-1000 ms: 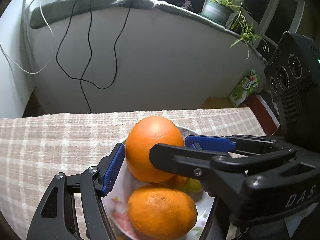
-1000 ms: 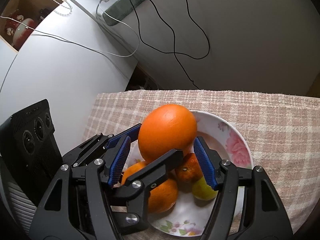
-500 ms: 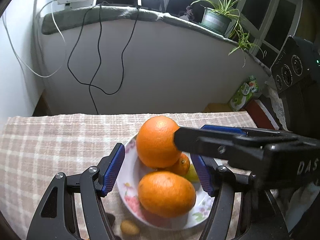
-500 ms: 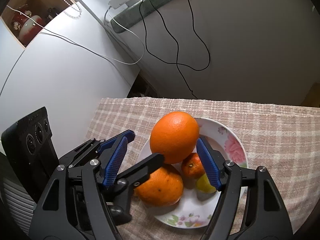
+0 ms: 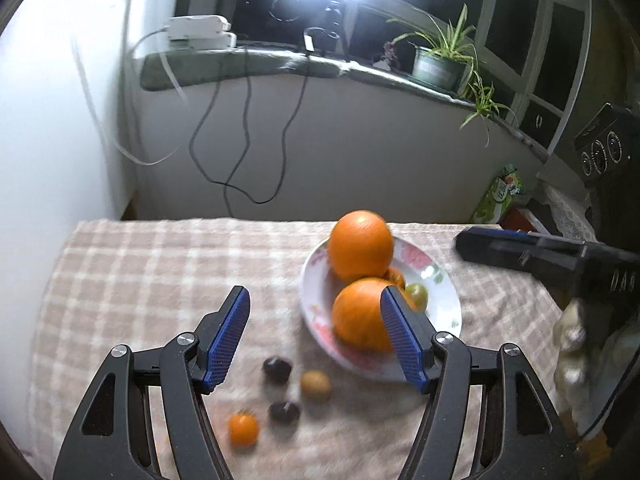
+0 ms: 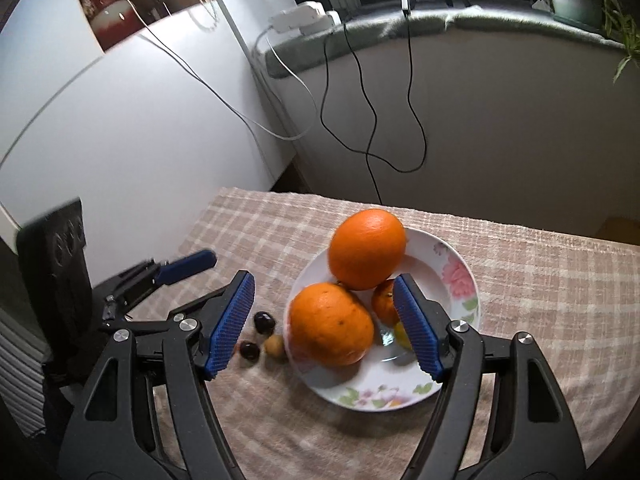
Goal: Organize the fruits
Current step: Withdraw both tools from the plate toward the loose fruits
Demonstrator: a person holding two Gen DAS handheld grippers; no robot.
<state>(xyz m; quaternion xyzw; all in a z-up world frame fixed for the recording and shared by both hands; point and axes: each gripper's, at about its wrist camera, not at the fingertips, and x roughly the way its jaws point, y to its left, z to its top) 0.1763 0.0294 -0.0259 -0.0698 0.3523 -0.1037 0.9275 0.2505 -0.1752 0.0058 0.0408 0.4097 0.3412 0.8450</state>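
Note:
A white floral plate on the checked cloth holds two big oranges, one stacked on the other, plus a small mandarin and a green fruit. Loose on the cloth beside the plate lie two dark fruits, a brown kiwi-like fruit and a small orange fruit. My left gripper is open and empty above the loose fruits. My right gripper is open and empty above the plate.
The checked cloth covers the table up to a white wall with hanging black cables. A white cabinet stands at the left. A potted plant sits on the sill. A green carton lies beyond the right edge.
Both grippers have pulled back and up from the plate, and the right one has left the top orange resting there. The loose small fruits have come into view.

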